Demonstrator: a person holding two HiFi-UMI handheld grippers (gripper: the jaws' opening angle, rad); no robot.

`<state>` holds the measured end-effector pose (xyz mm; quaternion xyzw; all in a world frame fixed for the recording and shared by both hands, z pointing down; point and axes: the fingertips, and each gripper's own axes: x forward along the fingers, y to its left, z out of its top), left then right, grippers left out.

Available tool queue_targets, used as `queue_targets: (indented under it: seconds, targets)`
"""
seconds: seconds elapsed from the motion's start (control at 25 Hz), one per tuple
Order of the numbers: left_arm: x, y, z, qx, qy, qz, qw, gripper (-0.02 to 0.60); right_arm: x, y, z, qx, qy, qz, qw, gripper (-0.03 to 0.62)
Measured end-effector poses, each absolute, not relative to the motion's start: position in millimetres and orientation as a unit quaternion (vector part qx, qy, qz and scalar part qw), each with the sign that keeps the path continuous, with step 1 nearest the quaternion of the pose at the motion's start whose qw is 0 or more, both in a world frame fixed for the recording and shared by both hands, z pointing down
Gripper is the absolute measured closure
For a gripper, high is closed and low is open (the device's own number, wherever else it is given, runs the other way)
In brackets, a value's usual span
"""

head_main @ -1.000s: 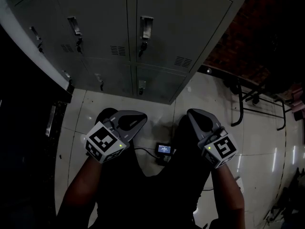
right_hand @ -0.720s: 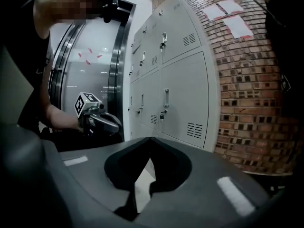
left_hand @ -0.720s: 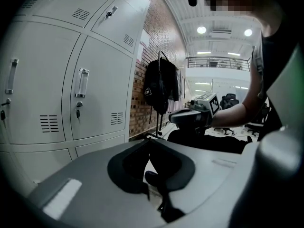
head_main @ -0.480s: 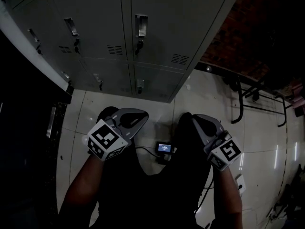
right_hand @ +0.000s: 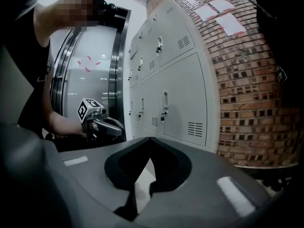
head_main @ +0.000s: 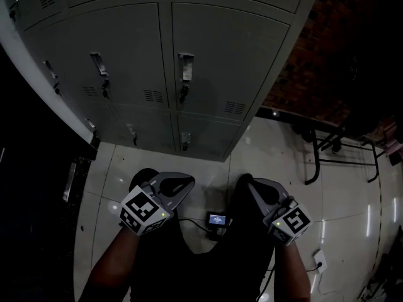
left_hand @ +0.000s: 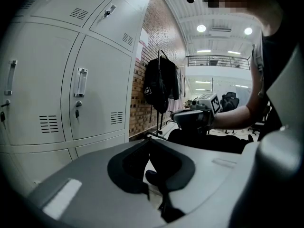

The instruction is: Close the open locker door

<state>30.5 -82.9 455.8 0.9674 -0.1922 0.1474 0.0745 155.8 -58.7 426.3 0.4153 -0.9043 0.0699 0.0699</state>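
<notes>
A bank of grey lockers (head_main: 189,61) stands ahead, and every door that I can see, each with a handle (head_main: 184,67) and a keyhole, lies flush. The same lockers (left_hand: 57,94) fill the left of the left gripper view and the lockers (right_hand: 175,94) run beside a brick wall in the right gripper view. My left gripper (head_main: 182,181) (left_hand: 149,141) hangs low in front of the person, shut and empty. To its right my right gripper (head_main: 242,181) (right_hand: 151,139) is at the same height, also shut on nothing. Both are well short of the lockers.
A small device with a lit screen (head_main: 217,219) and its cable lie on the tiled floor between the grippers. A black metal frame (head_main: 327,150) stands at the right by the brick wall (head_main: 327,55). A black jacket (left_hand: 159,84) hangs beyond the lockers. Far left is dark.
The head view has lifted, so more of the lockers shows and both grippers sit lower in the picture. Their jaws stayed shut.
</notes>
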Motion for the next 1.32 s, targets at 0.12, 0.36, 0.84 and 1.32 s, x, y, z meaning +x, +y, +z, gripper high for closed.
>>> queue_targets:
  seconds: [0.12, 0.36, 0.84, 1.32]
  targets:
    - [27.0, -83.3, 457.3, 0.966, -0.195, 0.15, 0.076, 0.569, 156.1, -59.2, 426.2, 0.415, -0.905, 0.07, 0.069, 0.592]
    - [27.0, -84.3, 455.6, 0.967, -0.196, 0.147, 0.074, 0.569, 152.9, -59.8, 427.4, 0.418, -0.903, 0.058, 0.081, 0.593]
    - [26.6, -84.0, 456.4, 0.966, -0.197, 0.15, 0.074, 0.569, 154.2, -60.1, 427.1, 0.418, -0.903, 0.064, 0.075, 0.592]
    - [25.1, -83.8, 455.4, 0.966, -0.197, 0.149, 0.074, 0.569, 150.8, -60.7, 427.7, 0.416, -0.904, 0.063, 0.08, 0.592]
